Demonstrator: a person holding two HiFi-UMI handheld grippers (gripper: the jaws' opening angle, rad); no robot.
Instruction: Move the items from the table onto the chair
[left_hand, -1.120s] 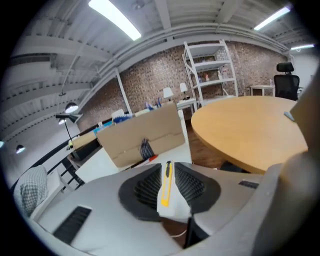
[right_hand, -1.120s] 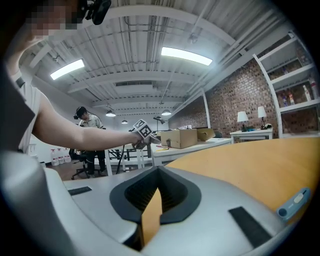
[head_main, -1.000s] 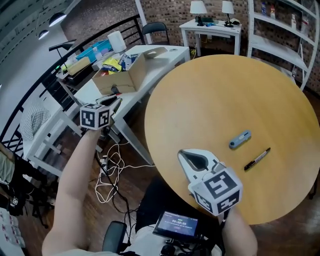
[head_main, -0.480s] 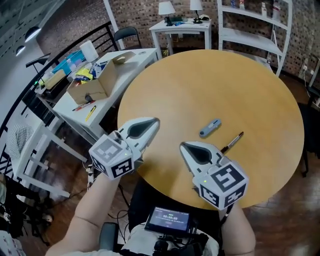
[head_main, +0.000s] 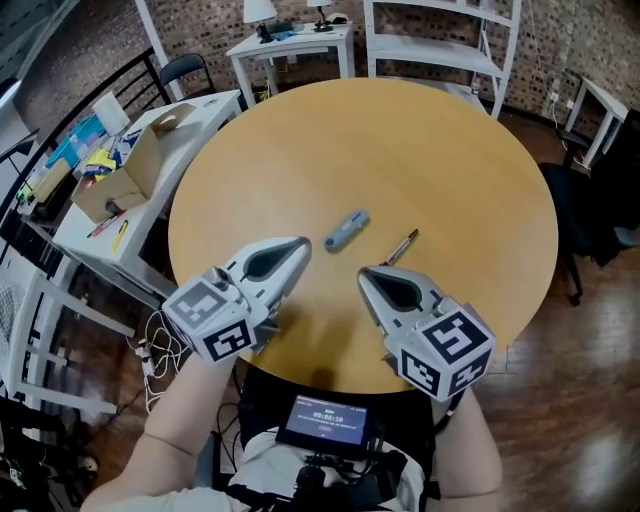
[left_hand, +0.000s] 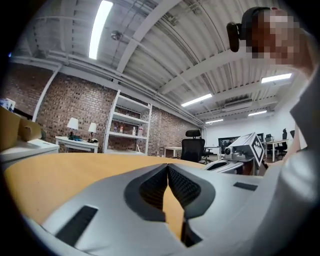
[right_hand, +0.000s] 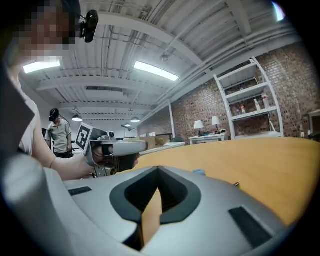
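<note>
A blue-grey small tool (head_main: 346, 230) and a black pen (head_main: 398, 247) lie near the middle of the round wooden table (head_main: 450, 160). My left gripper (head_main: 303, 241) hovers over the table's near edge, shut and empty, its tip a short way left of the tool. My right gripper (head_main: 362, 273) sits beside it, just short of the pen, tips together with nothing held. In the right gripper view, beyond the right gripper (right_hand: 158, 168), the tool (right_hand: 199, 172) and pen (right_hand: 236, 184) show ahead, with the left gripper (right_hand: 112, 150) off to the left. The left gripper (left_hand: 167, 166) points across bare tabletop.
A dark chair (head_main: 600, 190) stands at the table's right. A white desk (head_main: 190, 120) with a cardboard box (head_main: 125, 175) is at the left, white shelving (head_main: 440, 50) and a lamp table (head_main: 290, 40) behind. Cables (head_main: 160, 340) lie on the floor. A person (right_hand: 61, 132) stands far off.
My left gripper has swung from out over the floor at the left to the table's near edge beside the right one. The head view has turned, so tool and pen sit further left.
</note>
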